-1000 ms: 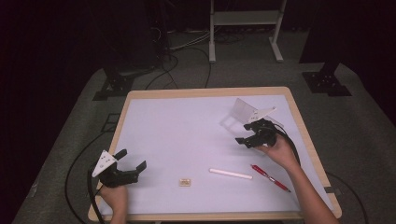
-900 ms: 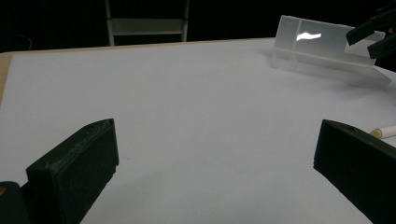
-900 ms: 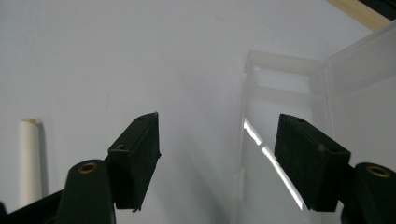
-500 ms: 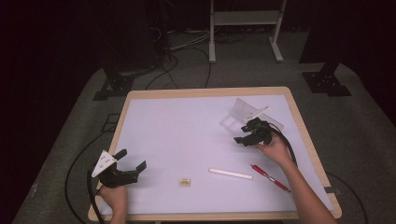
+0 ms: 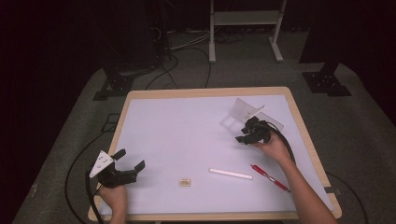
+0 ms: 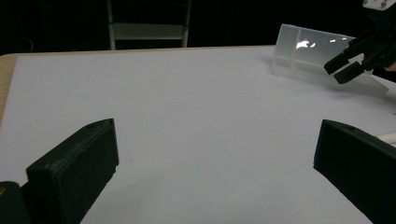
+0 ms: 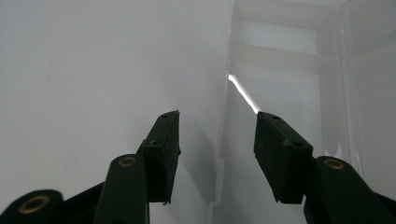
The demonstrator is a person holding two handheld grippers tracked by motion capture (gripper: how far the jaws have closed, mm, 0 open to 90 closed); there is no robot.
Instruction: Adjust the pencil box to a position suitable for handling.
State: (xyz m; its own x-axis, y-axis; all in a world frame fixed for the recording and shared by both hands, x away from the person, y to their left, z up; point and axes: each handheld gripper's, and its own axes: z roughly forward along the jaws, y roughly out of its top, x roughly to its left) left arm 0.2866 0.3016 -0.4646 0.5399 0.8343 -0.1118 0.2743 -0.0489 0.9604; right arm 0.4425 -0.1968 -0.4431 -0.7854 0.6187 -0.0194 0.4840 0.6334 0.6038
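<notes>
With our right hand-held gripper (image 7: pixel 217 140) half open, its jaws just closing astride the thin wall of the clear plastic open-lidded box (image 5: pixel 247 114) at the white table's (image 5: pixel 177 135) far right, we risk pushing the light box away.

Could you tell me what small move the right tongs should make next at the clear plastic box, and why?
Probably keep closing the right tongs onto the near wall of the clear plastic box. Their jaws have just been closing and now straddle that thin wall, one outside, one inside, without yet pressing on it. The wall sits roughly midway in the gap, so little repositioning seems needed before gripping.
</notes>
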